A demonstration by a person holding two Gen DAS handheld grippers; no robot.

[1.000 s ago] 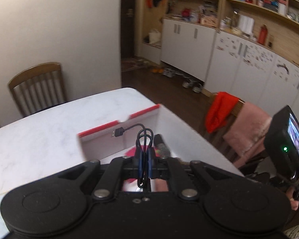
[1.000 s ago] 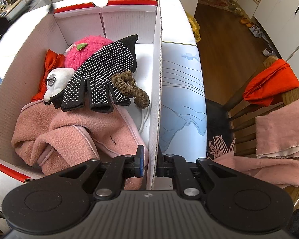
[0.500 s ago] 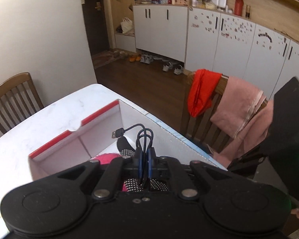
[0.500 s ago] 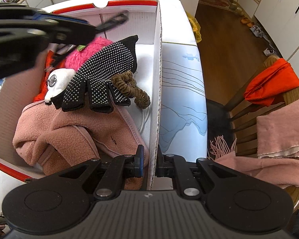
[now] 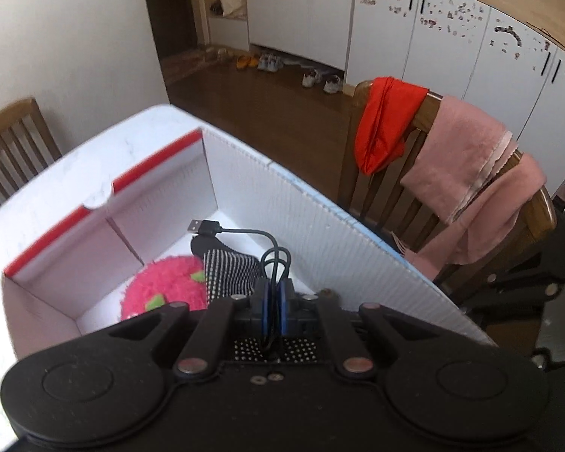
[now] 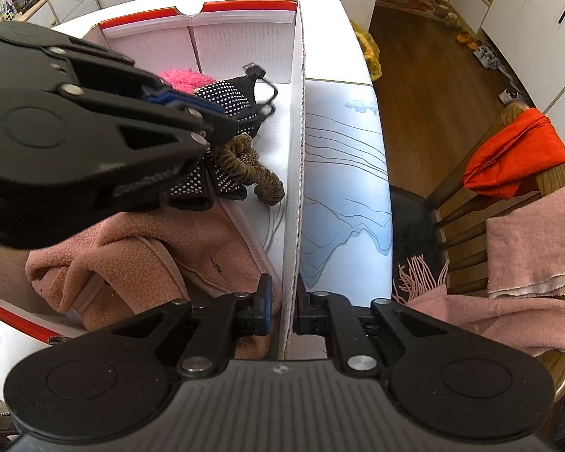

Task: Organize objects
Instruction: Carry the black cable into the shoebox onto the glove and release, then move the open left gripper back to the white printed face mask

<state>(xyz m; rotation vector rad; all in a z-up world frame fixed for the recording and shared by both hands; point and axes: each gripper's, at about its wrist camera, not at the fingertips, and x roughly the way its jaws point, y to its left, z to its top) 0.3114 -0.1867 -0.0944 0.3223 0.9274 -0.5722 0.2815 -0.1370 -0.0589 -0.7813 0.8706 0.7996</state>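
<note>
**One cable brought down over the box**

One black USB cable (image 5: 241, 231) is pinched between the nearly closed jaws of the left gripper (image 5: 273, 303), its looped middle clamped and the plug sticking out ahead. A second ago the same gripper was seen higher and farther back, with only the far end of the white box (image 5: 320, 241) beneath it; now it has been lowered and carried in over the box interior, so that the pink plush toy (image 5: 162, 286) and the dotted black glove (image 5: 229, 271) lie just below the cable. From the right wrist view the left gripper (image 6: 245, 120) is seen hanging above the glove, close to the brown scrunchie (image 6: 252, 169) and the pink fleece (image 6: 143, 260). The right gripper (image 6: 282, 301) has not been moved: its jaws are kept narrow on the box's side wall (image 6: 297, 173), steadying it. The cable is judged close to release; a drop into the box appears to be what remains.
</note>
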